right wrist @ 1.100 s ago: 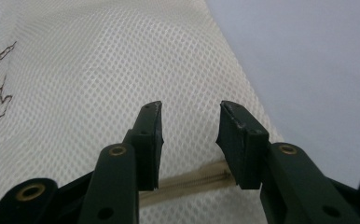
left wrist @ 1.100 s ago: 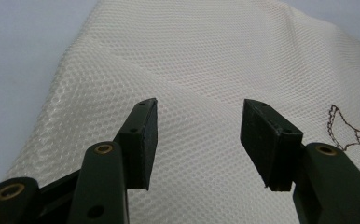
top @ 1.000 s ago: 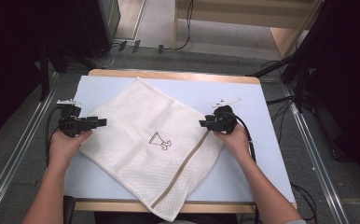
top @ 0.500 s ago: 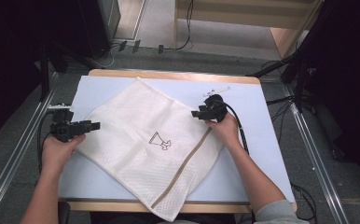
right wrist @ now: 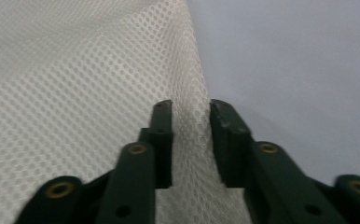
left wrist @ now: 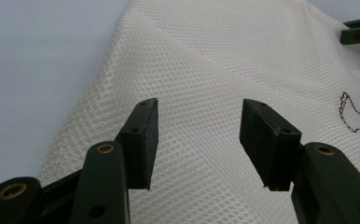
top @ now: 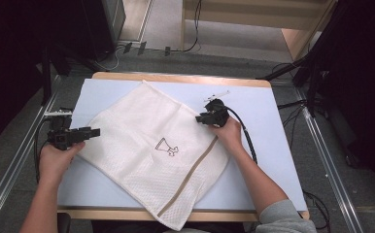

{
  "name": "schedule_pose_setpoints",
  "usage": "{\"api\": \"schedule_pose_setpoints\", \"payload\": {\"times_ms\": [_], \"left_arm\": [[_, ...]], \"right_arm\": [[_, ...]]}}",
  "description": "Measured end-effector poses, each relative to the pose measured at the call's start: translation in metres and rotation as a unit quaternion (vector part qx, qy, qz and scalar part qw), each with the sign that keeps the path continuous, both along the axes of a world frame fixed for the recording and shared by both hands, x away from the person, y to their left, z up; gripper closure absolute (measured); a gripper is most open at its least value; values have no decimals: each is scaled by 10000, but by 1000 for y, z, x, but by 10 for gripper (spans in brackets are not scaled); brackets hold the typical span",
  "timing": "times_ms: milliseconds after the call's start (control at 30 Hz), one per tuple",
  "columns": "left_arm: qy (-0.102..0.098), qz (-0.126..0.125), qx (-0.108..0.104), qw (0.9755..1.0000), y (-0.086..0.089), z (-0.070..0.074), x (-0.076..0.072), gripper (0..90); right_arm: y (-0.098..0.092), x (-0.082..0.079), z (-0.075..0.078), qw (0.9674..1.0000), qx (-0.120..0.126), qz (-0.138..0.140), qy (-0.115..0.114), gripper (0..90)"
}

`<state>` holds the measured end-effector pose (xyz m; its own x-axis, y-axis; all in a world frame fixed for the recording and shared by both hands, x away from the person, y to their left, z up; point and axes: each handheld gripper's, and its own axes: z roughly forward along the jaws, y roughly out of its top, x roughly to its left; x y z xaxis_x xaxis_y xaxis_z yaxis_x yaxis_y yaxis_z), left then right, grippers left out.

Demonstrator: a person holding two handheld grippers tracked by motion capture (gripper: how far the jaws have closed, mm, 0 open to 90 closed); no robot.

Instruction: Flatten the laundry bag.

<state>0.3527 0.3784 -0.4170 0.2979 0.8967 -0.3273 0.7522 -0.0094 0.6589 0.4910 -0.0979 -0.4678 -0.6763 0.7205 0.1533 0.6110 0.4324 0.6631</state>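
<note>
From the high view, a big white mesh cloth bag with a small black drawing and a tan stripe lay spread like a diamond on the pale blue table top. One corner of the bag hung over the near table edge. A second before, both grippers sat at the bag's side corners. Now the right gripper had slid up along the bag's upper right edge, toward the far side of the table. The left gripper had pulled back a little to the bag's left corner. I think the person was about to pick up that right edge to fold the bag.

From the left gripper view, the left gripper's jaws stood wide apart over the mesh. Nothing was pinched between them. The bag's edge ran off to the left, with bare blue table beyond it.

From the right gripper view, the right gripper's jaws had just been closing. They were narrow now, with the bag's edge between them. A thin gap was left, so the pads did not look pressed on it yet. Bare table lay to the right, so there was plenty of room to lift and swing the edge over.
</note>
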Motion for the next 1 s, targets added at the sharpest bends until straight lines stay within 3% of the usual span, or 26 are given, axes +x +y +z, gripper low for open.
{"api": "schedule_pose_setpoints", "payload": {"times_ms": [100, 267, 400, 667, 1000], "left_arm": [[13, -46, 27, 10000, -2, 0, 0, 482], [16, -54, 10, 10000, -2, 0, 1, 484], [25, -62, 9, 10000, -3, 0, 2, 483], [37, -217, 54, 9997, -16, 0, 8, 487], [110, -500, 175, 9985, -50, -6, 11, 500]], "right_arm": [[-2, 1, 0, 9998, 134, -27, 173, 832], [-6, 3, 1, 9998, 94, -52, 152, 845], [-17, 5, 2, 9995, 110, -224, 171, 845], [-59, 11, 0, 9970, 204, -723, 207, 844], [-114, 8, -1, 9898, 231, -1386, 234, 846]]}}
